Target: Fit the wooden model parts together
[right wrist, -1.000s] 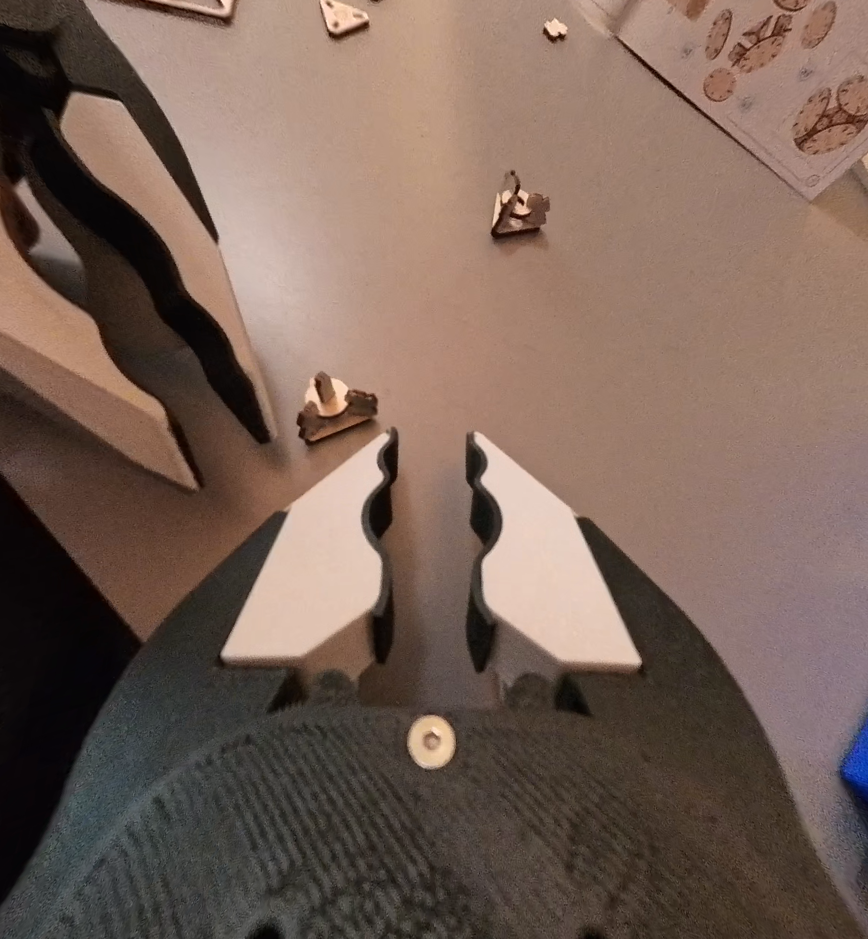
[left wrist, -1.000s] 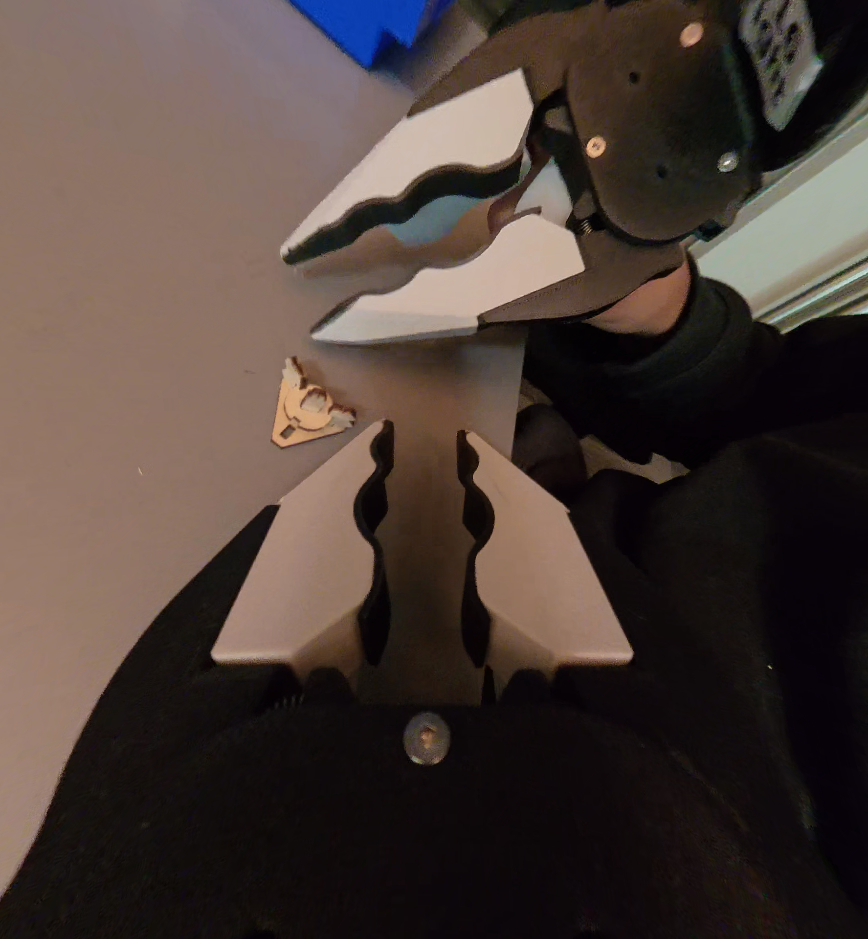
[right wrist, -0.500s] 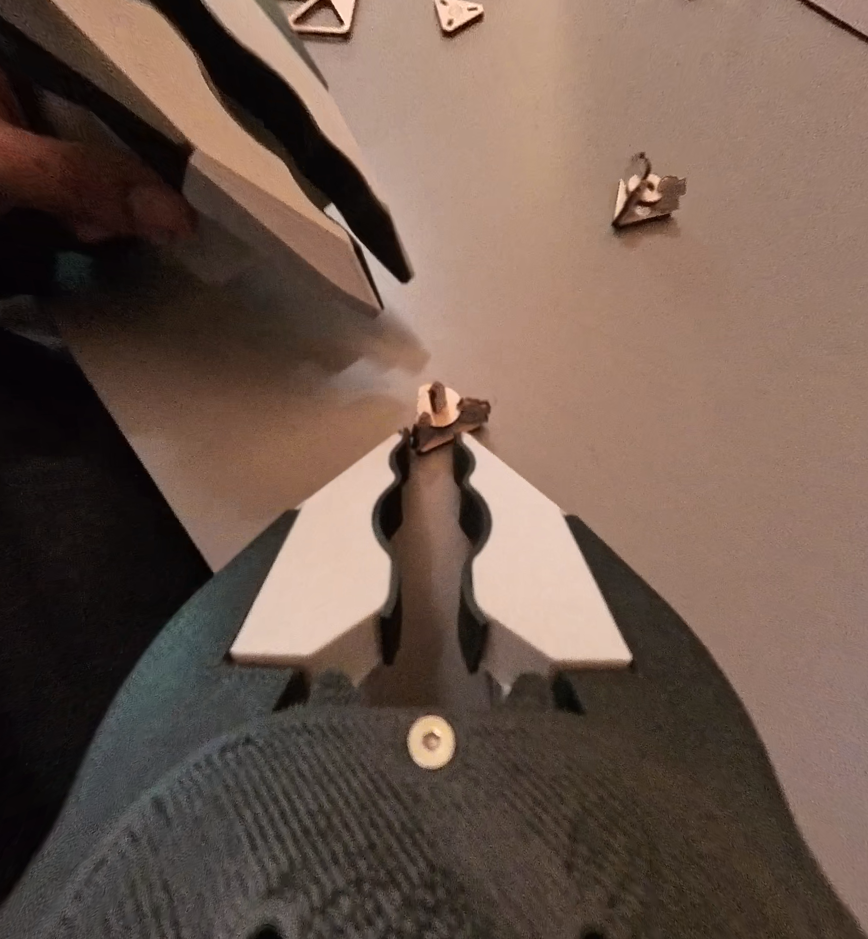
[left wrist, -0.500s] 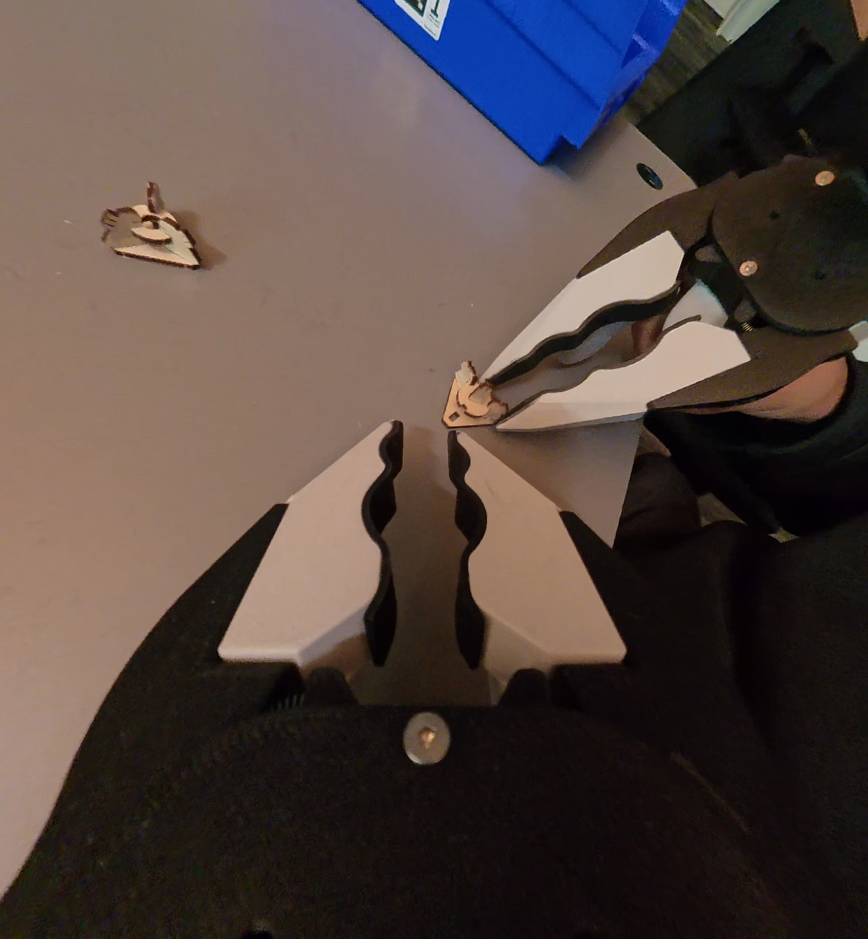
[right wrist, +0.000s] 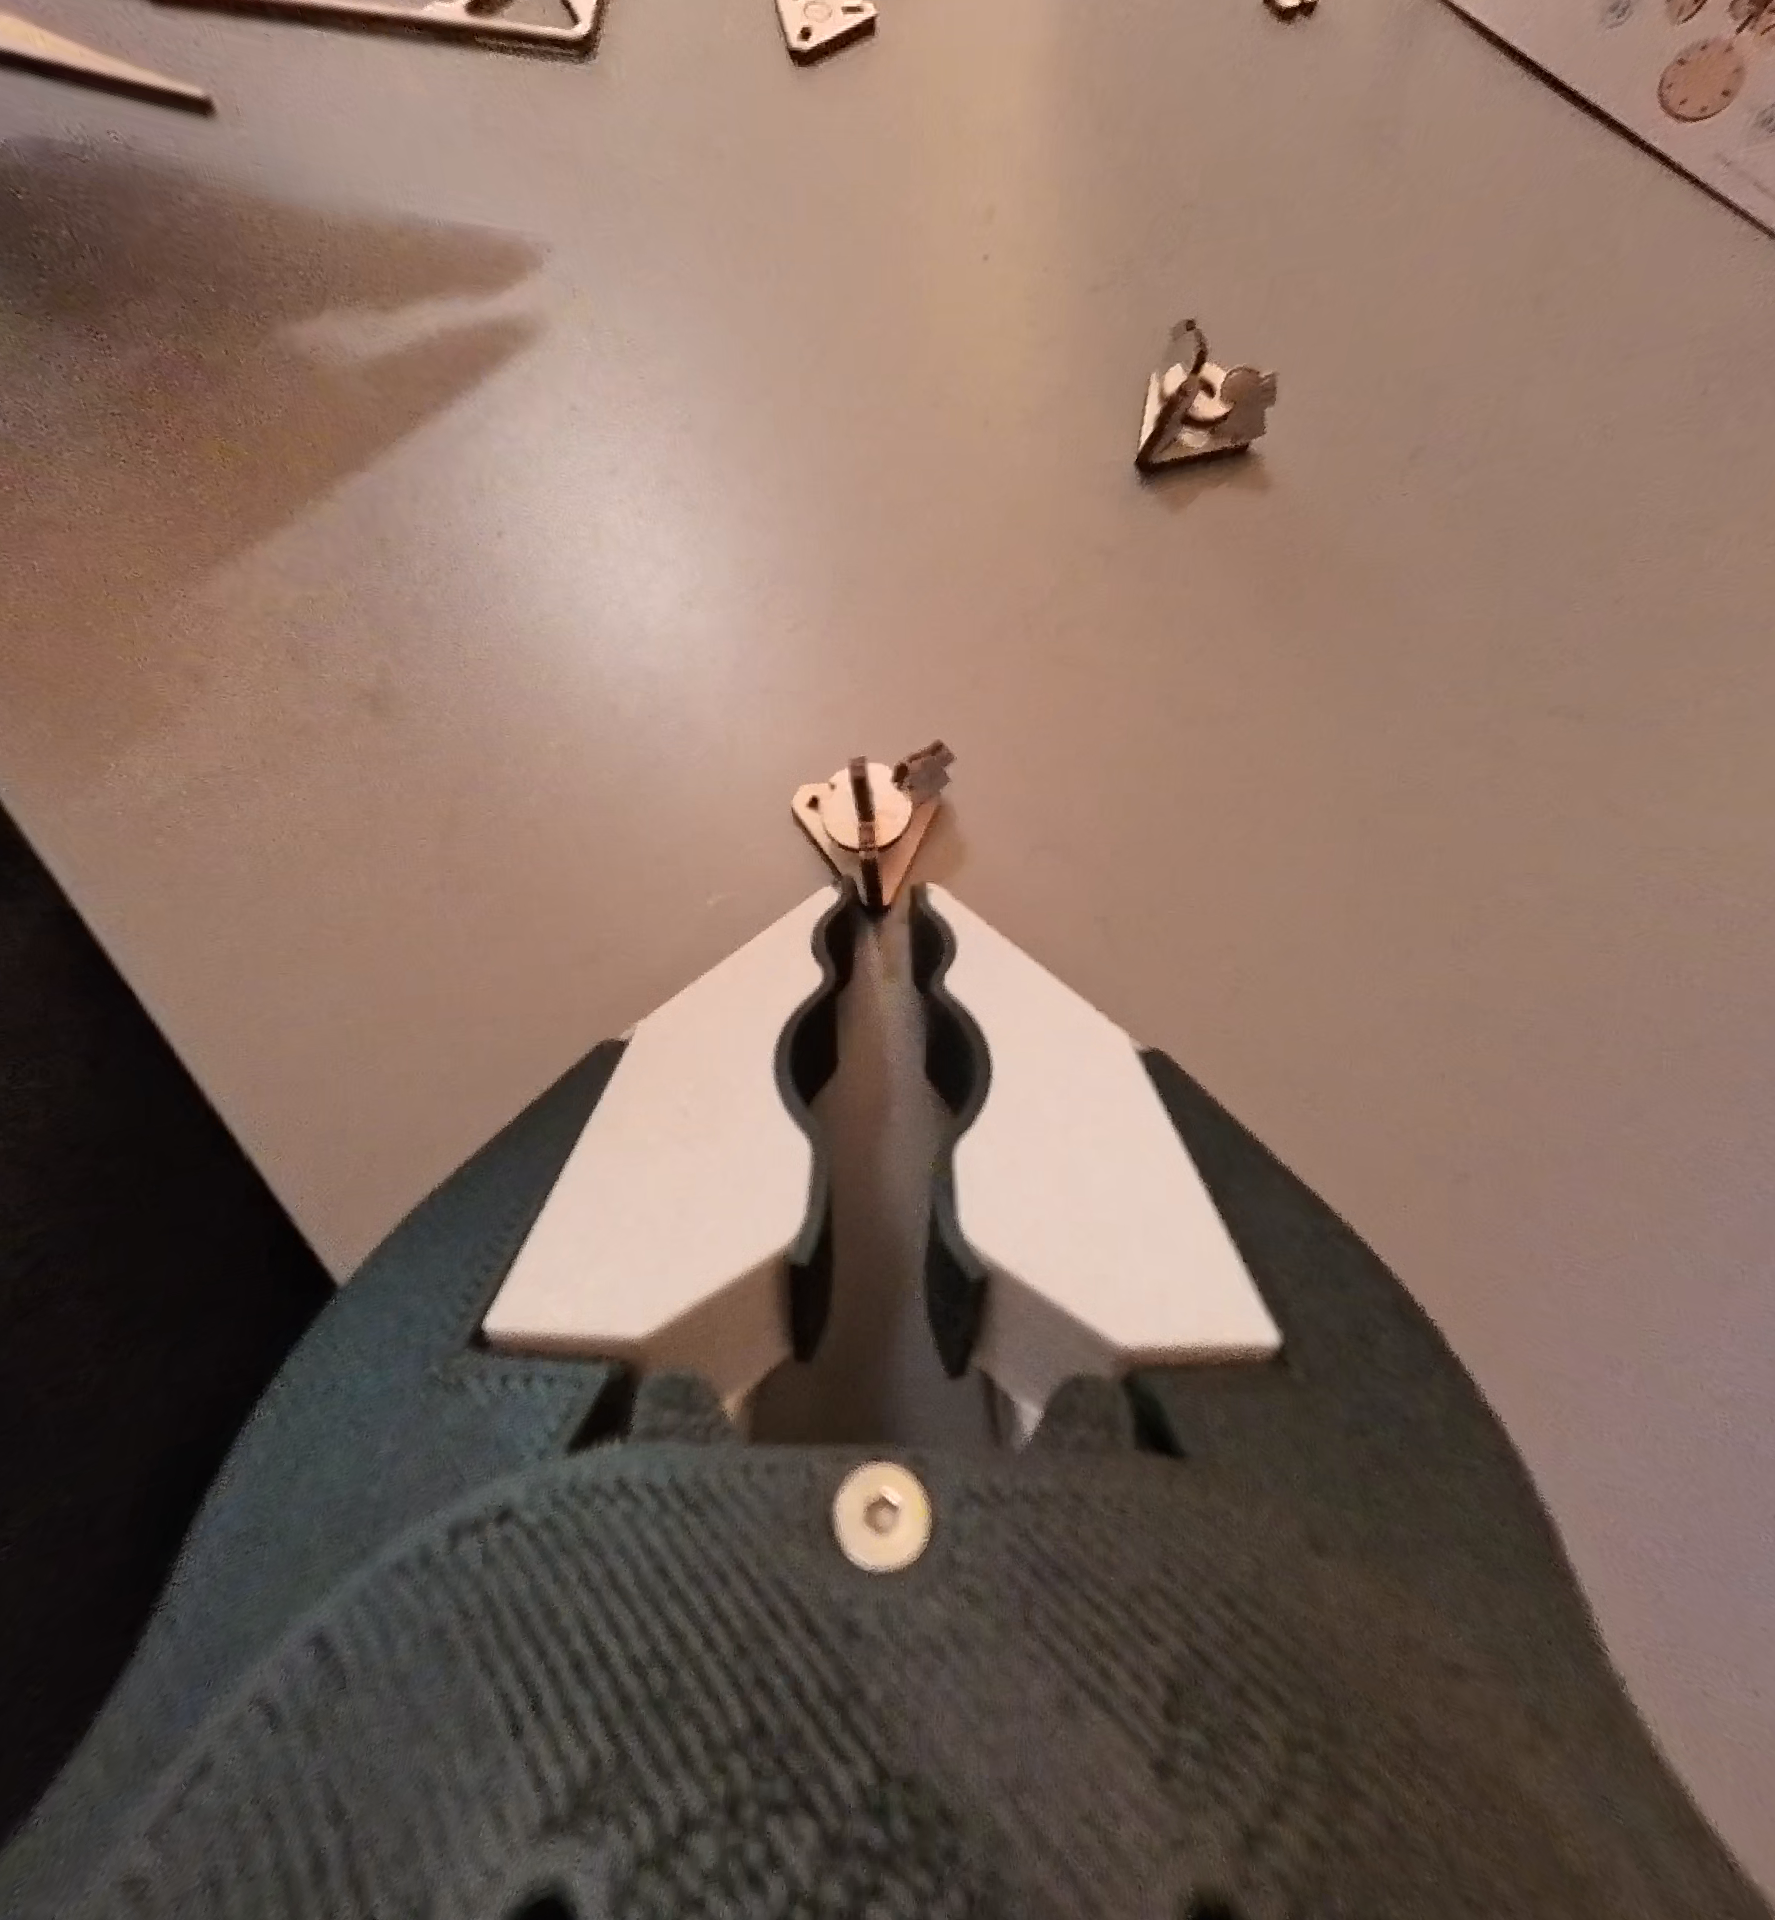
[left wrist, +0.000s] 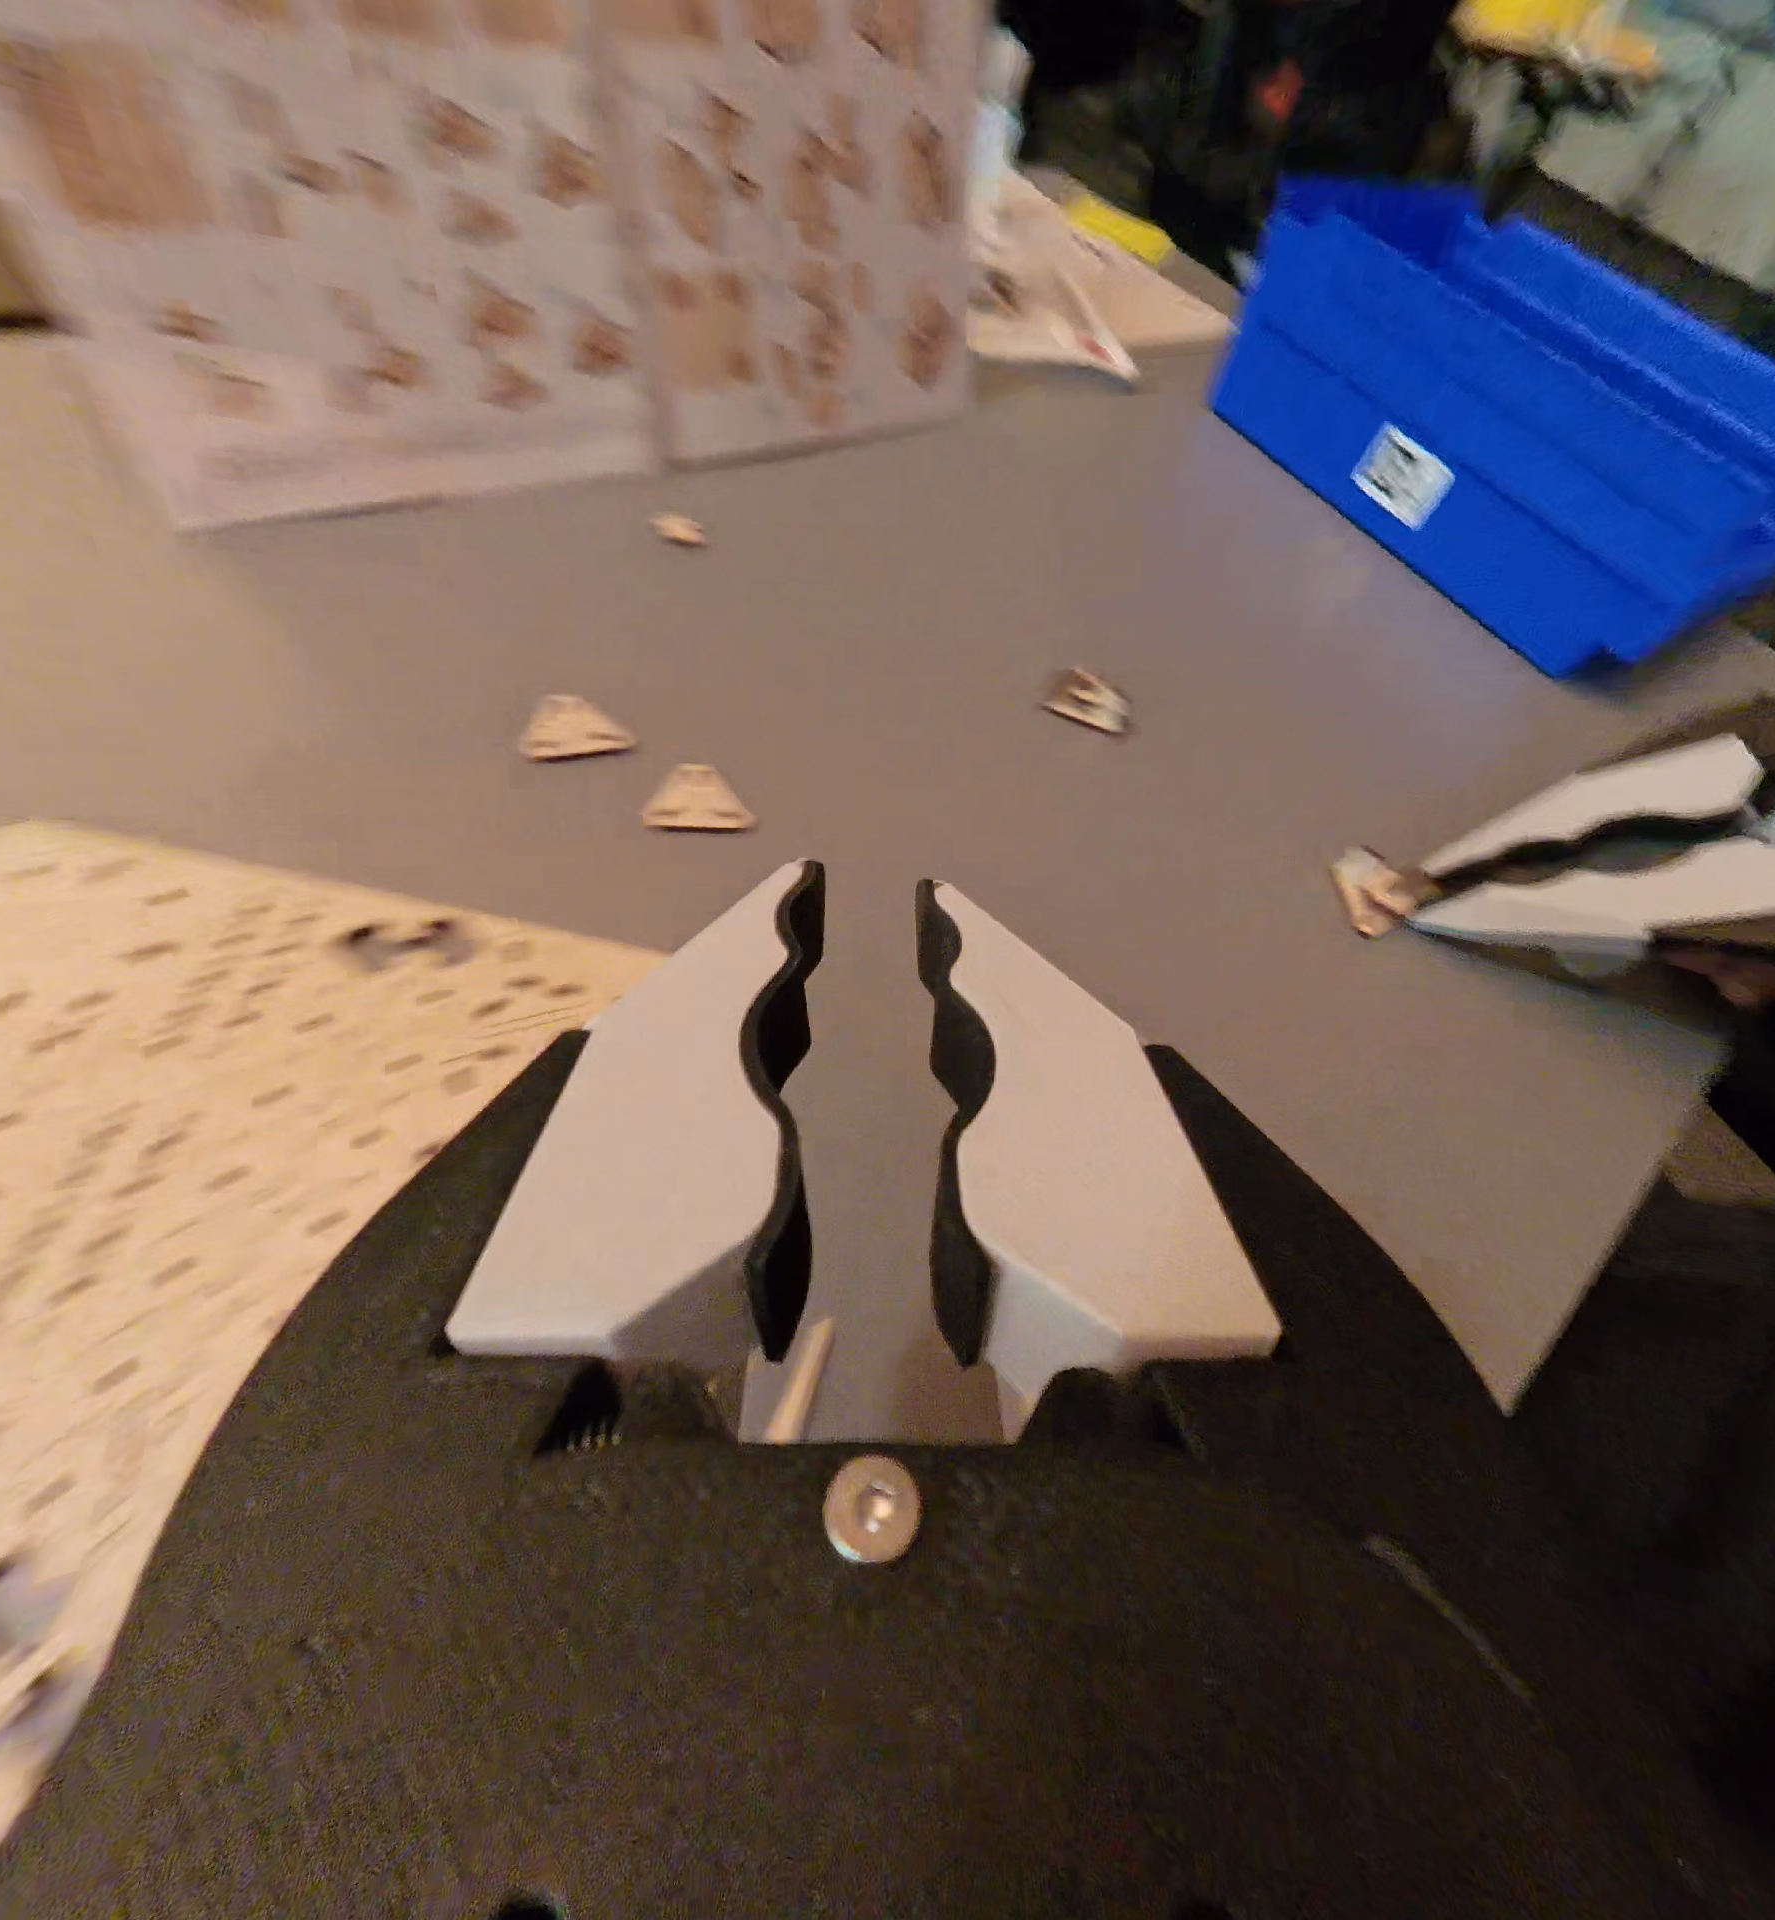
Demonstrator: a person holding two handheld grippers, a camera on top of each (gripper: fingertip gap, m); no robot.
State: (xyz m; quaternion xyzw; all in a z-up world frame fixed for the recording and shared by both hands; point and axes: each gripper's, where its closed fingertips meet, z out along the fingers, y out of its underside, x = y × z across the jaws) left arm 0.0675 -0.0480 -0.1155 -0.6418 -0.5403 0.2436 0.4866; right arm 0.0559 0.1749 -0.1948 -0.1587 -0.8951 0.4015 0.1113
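My right tongs [right wrist: 878, 894] are pinching a small wooden triangular piece [right wrist: 867, 826] by its near corner, fingertips closed on it, over the grey tabletop [right wrist: 1278, 831]. The piece's long axis is running straight out along the fingers, with its narrow corner pointing back at me and its wide end facing away. It is looking like pale plywood with dark cut edges: a round disc on its face, a thin upright tab along the middle, a small dark toothed bit at the far right corner. A similar piece [right wrist: 1203, 403] is lying well apart, up and to the right.

My left tongs [left wrist: 867, 883] are hanging apart with only bare tabletop between the fingers. This blurred view is giving me what the right one is not: the blue bin [left wrist: 1548, 436] at the far right, the speckled wooden sheet [left wrist: 135, 1091] at my left, flat triangles [left wrist: 698, 800] just ahead, and the right tongs [left wrist: 1423, 894] from the side, the piece [left wrist: 1371, 888] poking out leftward from their tips.
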